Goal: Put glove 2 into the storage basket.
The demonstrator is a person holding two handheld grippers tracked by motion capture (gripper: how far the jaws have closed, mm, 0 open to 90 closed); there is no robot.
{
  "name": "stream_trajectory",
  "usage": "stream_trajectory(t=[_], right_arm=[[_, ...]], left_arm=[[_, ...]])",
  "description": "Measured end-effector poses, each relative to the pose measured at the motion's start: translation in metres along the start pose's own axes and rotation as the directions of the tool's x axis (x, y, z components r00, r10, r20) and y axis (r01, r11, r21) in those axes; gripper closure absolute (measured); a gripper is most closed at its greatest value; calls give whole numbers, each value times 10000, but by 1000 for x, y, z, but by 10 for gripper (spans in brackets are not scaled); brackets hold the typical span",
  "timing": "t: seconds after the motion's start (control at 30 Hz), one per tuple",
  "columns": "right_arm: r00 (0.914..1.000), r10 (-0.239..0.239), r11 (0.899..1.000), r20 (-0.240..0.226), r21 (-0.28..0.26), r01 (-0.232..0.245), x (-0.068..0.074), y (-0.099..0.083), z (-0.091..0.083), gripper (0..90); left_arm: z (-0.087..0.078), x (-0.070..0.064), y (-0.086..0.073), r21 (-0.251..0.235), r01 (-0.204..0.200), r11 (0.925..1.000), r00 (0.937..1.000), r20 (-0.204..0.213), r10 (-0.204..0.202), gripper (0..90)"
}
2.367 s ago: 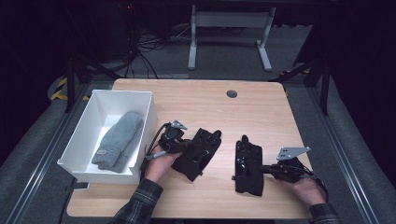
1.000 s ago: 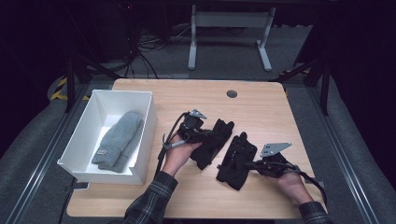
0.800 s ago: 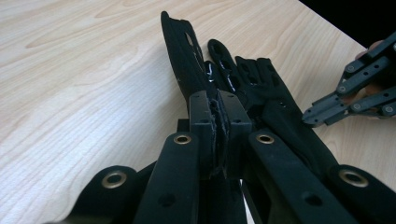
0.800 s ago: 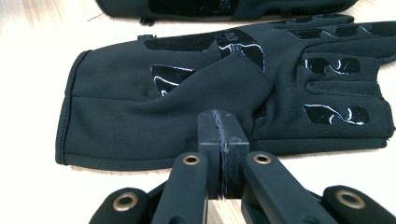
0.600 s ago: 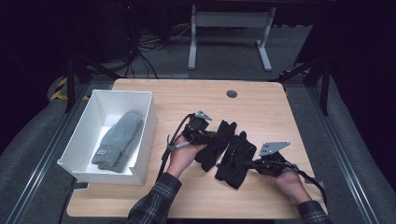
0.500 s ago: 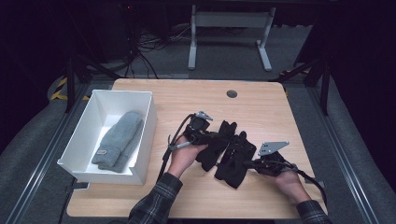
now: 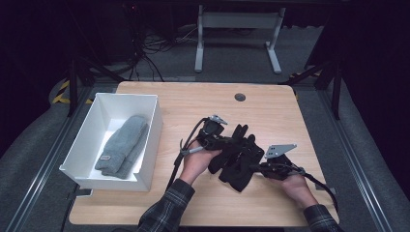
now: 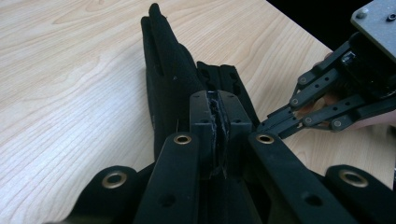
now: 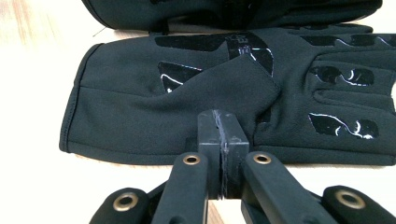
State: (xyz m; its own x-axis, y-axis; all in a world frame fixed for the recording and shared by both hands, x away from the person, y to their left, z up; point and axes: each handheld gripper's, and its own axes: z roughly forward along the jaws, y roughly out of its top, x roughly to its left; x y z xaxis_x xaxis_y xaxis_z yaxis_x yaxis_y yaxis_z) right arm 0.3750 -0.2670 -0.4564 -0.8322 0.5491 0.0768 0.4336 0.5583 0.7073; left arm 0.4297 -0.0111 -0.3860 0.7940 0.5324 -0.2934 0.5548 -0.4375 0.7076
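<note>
Two black gloves lie together at the middle of the wooden table (image 7: 193, 101). My left gripper (image 7: 230, 142) is shut on the upper black glove (image 7: 244, 141); in the left gripper view its jaws (image 8: 215, 100) pinch that glove (image 8: 168, 79), whose fingers point away. My right gripper (image 7: 255, 167) is shut on the lower black glove (image 7: 236, 178). In the right gripper view the jaws (image 9: 220, 123) clamp a folded flap of this glove (image 9: 140, 112), which lies flat, palm prints up. The other glove (image 9: 210, 11) lies just beyond it, touching or overlapping.
A white box (image 7: 87, 145) stands at the table's left side and holds a grey knitted glove (image 7: 123, 145). A round cable hole (image 7: 239, 97) sits near the far edge. My right gripper (image 8: 336, 93) and hand appear at the right of the left gripper view.
Both grippers have moved toward each other, each carrying its black glove. The gloves, apart at first, now lie against each other at the table's middle.
</note>
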Motion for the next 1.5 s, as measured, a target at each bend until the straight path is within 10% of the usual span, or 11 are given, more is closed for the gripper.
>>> stream_trajectory(t=[0.7,1.07,1.23,1.5], right_arm=[[10000,39,10000,41,-86,-39,-2,1,3,900],[9976,335,9978,604,-583,-300,-7,-11,-29,791],[9828,972,9922,1572,-922,-834,-22,-26,-51,585],[9323,2118,9754,2931,-1232,-1828,-50,-44,-61,303]], left_arm=[[46,-30,0,264,-37,9996,9970,776,16,856],[36,-30,3,151,-527,9985,9965,658,516,900],[41,-26,1,303,-556,9980,9969,577,538,900],[66,-34,-3,1024,-808,9915,9941,804,727,900]])
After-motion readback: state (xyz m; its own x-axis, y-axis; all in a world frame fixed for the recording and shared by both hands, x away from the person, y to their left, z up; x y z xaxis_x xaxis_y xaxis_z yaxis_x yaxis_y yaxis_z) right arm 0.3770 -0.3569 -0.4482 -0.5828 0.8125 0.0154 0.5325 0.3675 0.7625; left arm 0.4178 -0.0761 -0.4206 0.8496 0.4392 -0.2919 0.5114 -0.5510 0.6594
